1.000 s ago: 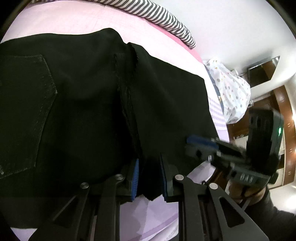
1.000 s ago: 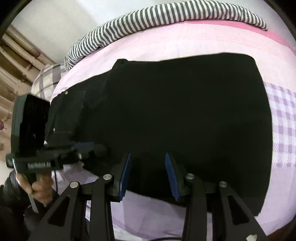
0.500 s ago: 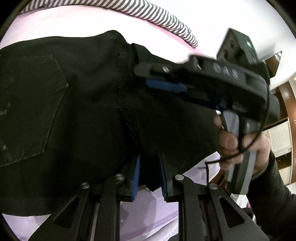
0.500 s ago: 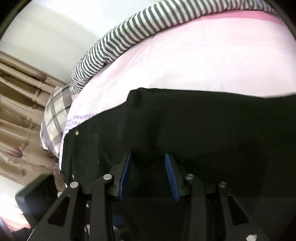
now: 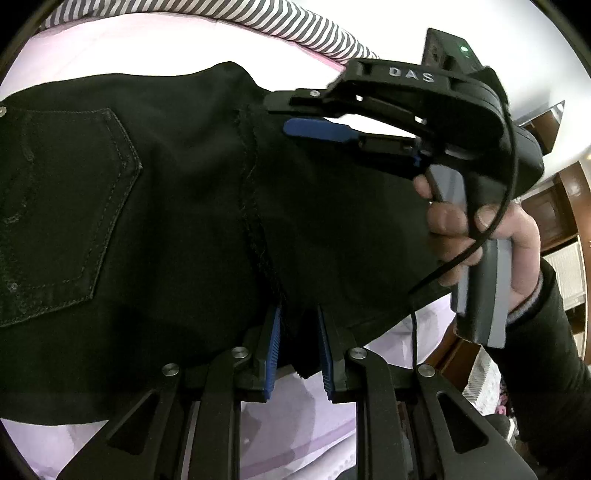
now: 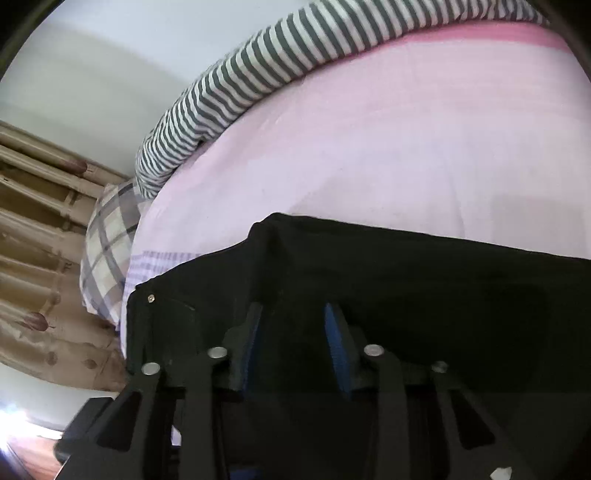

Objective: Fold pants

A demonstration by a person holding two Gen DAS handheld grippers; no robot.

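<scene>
Black pants (image 5: 177,206) lay spread on pink bed (image 6: 369,147); soft, limp, prob. thick at seams, best taken at edges. Left gripper (image 5: 297,347) pinched near hem w/ narrow jaws. Right gripper (image 6: 291,347) hovered over far seam, jaws apart, empty.

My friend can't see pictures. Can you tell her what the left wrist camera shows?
The left tongs are pinching the near edge of black pants spread on a pink bed sheet. A hand holds the right tongs out over the pants, just above them. A striped blanket lies along the far edge.
</scene>
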